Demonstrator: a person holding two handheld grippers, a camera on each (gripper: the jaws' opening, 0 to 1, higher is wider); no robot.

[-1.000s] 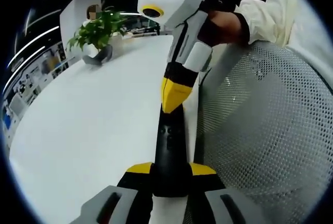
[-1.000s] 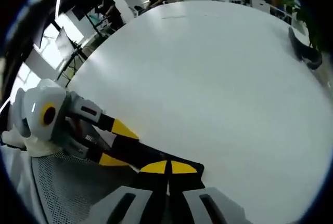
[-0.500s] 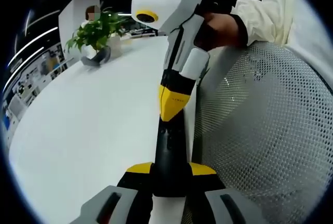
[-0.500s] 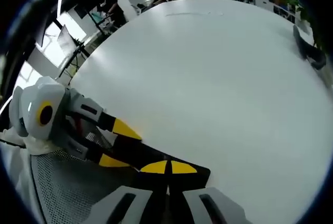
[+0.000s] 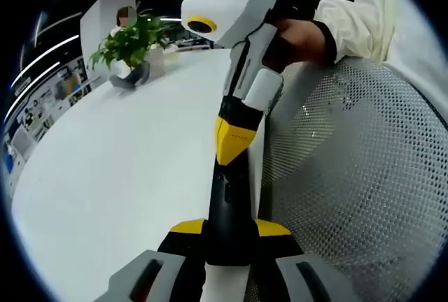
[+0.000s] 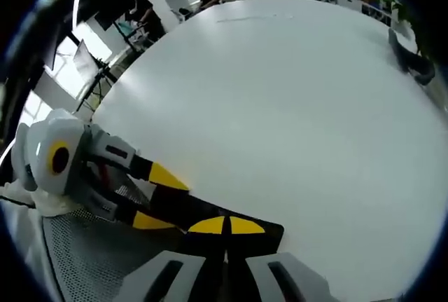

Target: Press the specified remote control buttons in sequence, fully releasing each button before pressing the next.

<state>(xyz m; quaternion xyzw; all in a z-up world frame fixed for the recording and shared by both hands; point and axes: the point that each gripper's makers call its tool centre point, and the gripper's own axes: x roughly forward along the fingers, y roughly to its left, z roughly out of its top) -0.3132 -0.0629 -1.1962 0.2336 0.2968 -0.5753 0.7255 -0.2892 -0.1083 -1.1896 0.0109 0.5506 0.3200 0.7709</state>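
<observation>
Fingers [image 5: 187, 227] of left gripper [image 5: 231, 228] clamping black remote [image 5: 229, 211], right gripper [image 5: 233, 149] tip on buttons

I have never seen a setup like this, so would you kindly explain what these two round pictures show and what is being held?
There is no robot here: a person holds a hand-held two-jaw gripper in each hand, and each gripper carries a fisheye camera looking along its own jaws.

In the left gripper view, the left gripper has its yellow-tipped jaws shut on a black remote control. The right gripper comes down from above with its jaws closed to a point on the remote's buttons. A hand in a pale sleeve holds it.

The right gripper view looks the other way, with the left gripper entering from the left.

Around them are a white table, a potted plant and a mesh chair back.
</observation>
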